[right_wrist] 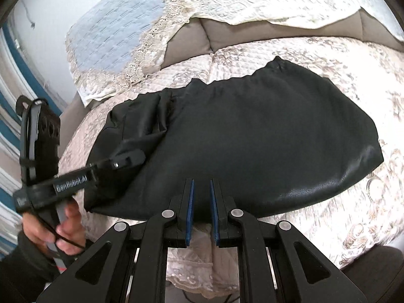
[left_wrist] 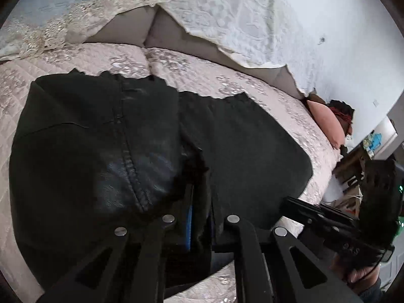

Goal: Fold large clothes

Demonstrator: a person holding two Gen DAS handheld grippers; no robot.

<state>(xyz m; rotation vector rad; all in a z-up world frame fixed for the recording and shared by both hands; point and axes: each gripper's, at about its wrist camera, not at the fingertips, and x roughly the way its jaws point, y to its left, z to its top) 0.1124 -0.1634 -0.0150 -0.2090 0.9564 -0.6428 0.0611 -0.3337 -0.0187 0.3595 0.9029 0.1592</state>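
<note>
Both grippers are black linkage frames with silver pivot screws and blue pads, the left gripper lettered white above a dark sleeve

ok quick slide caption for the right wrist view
Right gripper over a black garment on the bedspread; left gripper alongside.

Left wrist camera is sitting close over the black garment, looking steeply down along its own fingers toward the sofa back. Right wrist camera is looking down from the front edge, slightly farther off. Both are taking in the garment, the quilted cover and the lace throw.
</note>
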